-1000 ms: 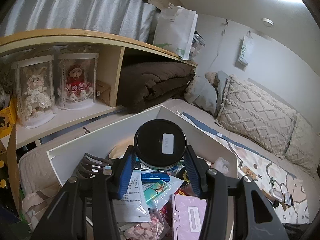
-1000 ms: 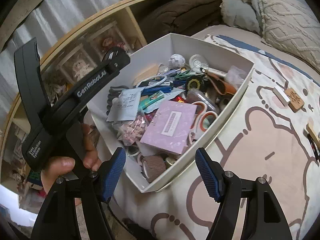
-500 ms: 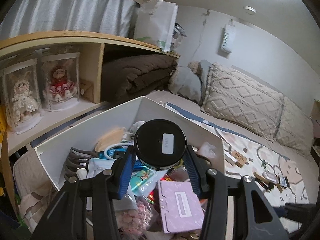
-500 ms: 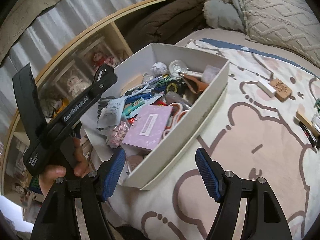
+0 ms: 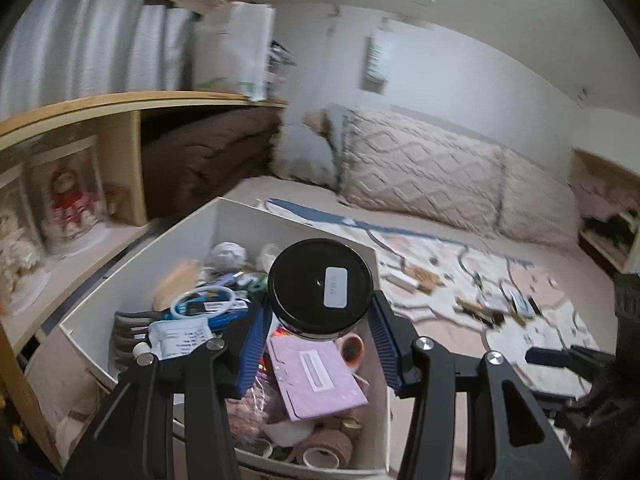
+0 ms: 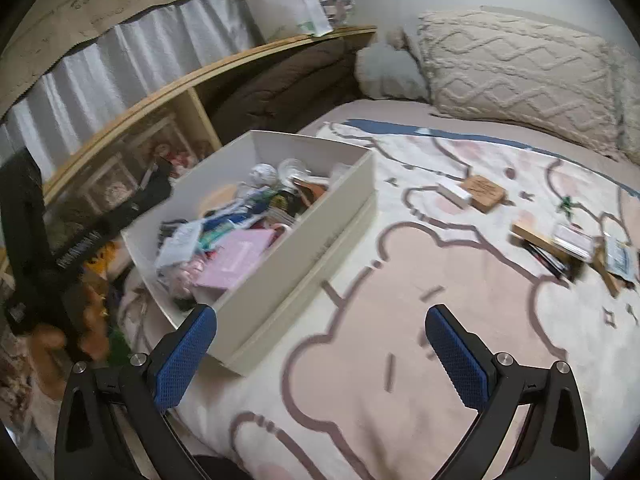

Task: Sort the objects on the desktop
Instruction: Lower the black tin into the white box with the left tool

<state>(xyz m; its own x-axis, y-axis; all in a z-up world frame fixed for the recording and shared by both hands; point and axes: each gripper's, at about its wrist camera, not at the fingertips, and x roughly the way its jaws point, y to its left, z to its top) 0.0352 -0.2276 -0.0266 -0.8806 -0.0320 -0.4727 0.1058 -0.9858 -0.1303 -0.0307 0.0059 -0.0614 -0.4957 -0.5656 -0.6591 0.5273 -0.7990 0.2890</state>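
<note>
My left gripper (image 5: 318,344) is shut on a round jar with a black lid (image 5: 320,284), held above the white box (image 5: 132,276) full of small things. A pink booklet (image 5: 316,376) lies in the box below the jar. In the right wrist view my right gripper (image 6: 320,350) has its jaws opening wide, with nothing between them, over the patterned blanket (image 6: 360,280) just right of the white box (image 6: 304,236). The left gripper's black body (image 6: 76,240) and a hand (image 6: 86,320) show blurred at that view's left edge.
Loose items lie on the blanket at the right: a wooden tag (image 6: 482,192), a white block (image 6: 454,194), cards and sticks (image 6: 568,248). A wooden shelf (image 5: 120,104) with boxed dolls (image 5: 70,204) stands left. Pillows (image 5: 420,176) line the back.
The left gripper with the jar swung right, and the box slid left beneath it. The right gripper moved right, away from the box, and its jaws spread wider.
</note>
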